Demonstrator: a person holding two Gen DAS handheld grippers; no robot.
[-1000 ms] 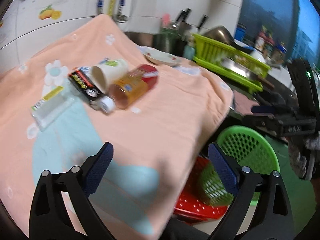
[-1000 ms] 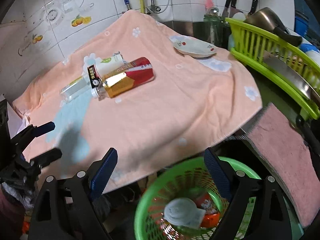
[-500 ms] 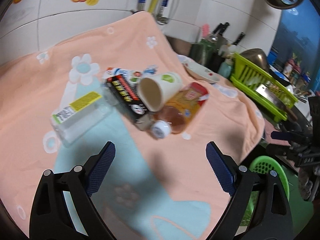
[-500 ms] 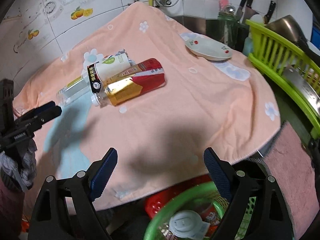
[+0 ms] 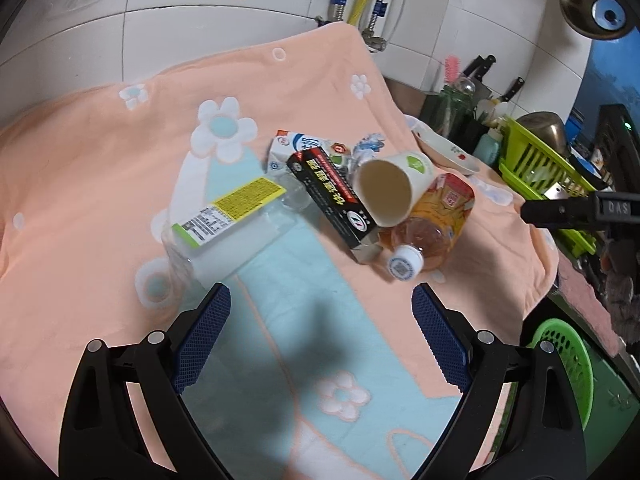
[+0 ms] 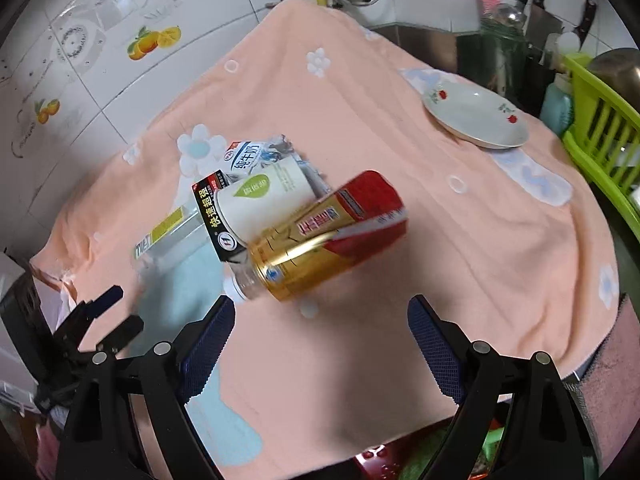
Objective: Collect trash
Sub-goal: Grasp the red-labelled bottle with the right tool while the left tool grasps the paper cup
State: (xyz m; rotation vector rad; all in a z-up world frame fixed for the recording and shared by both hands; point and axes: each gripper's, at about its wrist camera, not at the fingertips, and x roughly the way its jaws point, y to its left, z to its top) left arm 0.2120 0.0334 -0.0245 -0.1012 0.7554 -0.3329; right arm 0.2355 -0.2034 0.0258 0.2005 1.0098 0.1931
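Left wrist view: the left gripper (image 5: 320, 320) hangs with jaws wide and empty over a peach flowered towel (image 5: 100, 200) draped on the counter. The trash sits heaped mid-towel: a clear plastic bottle (image 5: 224, 232) with a yellow label, a black carton (image 5: 332, 196) printed in Chinese, a paper cup (image 5: 390, 188) on its side, a milk carton (image 5: 294, 148), and a tea bottle (image 5: 436, 220) with a white cap. All look light; the cup would crush easily, so I would grip it across its body, and the slick bottles mid-barrel. In the right wrist view, the right gripper (image 6: 320, 324) is also wide and empty; the black carton reads "快速超强", the milk carton "纯牛奶".
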